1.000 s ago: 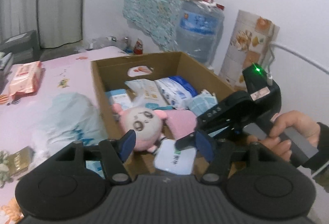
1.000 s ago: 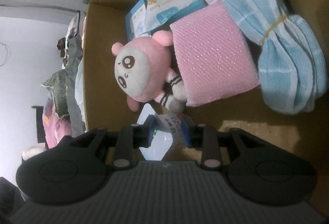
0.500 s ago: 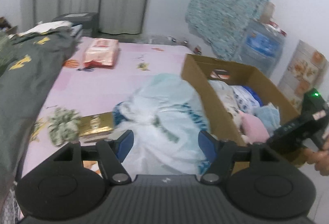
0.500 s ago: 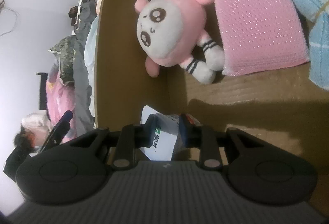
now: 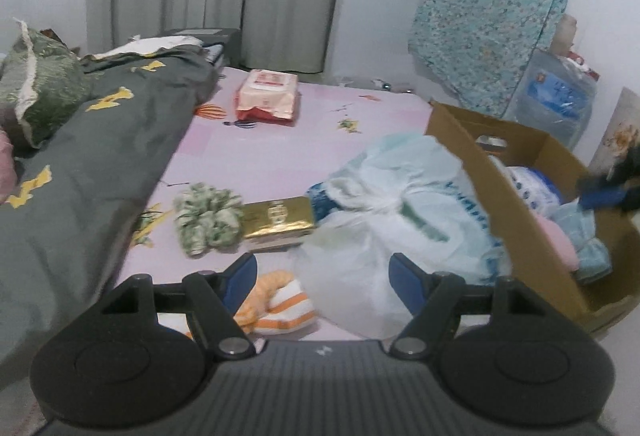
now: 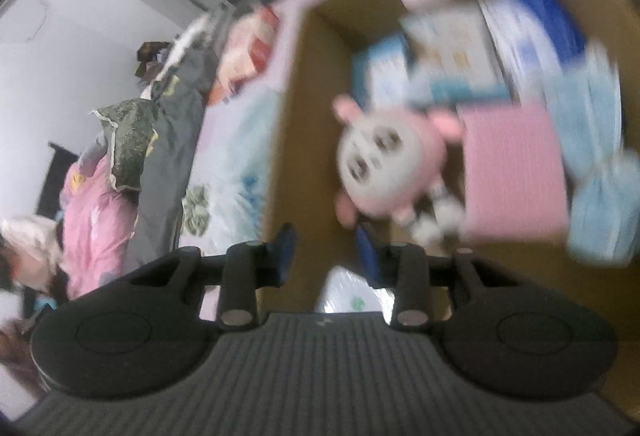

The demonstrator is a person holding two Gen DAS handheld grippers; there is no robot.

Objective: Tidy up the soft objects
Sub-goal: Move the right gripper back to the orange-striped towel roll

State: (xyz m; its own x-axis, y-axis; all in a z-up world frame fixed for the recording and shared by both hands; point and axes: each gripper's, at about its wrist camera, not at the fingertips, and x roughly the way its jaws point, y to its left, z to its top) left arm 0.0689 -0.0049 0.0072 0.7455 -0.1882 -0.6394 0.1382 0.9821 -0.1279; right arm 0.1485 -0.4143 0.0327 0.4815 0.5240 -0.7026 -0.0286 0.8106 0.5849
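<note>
Two grippers are at work here, and both have nothing in them. The left gripper point(image 5: 322, 278) has its blue fingers wide apart, and they have just been opening a bit more. Nothing is between them. Right below it on the pink bed point(image 5: 260, 160) lies an orange and white striped soft toy point(image 5: 276, 302), just beside the white plastic bag point(image 5: 384, 220). A little farther off lie the green scrunchie point(image 5: 206, 218) and the gold packet point(image 5: 278, 222), which touch each other. Farther still sits the red and white pack point(image 5: 268, 98), well apart from the rest.

The right gripper point(image 6: 326, 250) is over the near wall of the cardboard box point(image 5: 516, 232), and its view is blurry. Its fingers have just been opening, and there is only a gap between them. A small white pack point(image 6: 352, 294) lies in the box just under it, so I think it is let go. Deeper in the box are the pink plush toy point(image 6: 390, 162), the pink sponge point(image 6: 514, 166), a blue towel point(image 6: 600, 216) and some tissue packs point(image 6: 452, 52).

I think the next job is for the left gripper to pick up a soft thing from the bed. The striped toy is the closest. To do it well, go down slowly with the fingers kept wide, put one on each side of the toy's fat middle, and squeeze gently. Stay off the bag, since it could snag and drag along.
</note>
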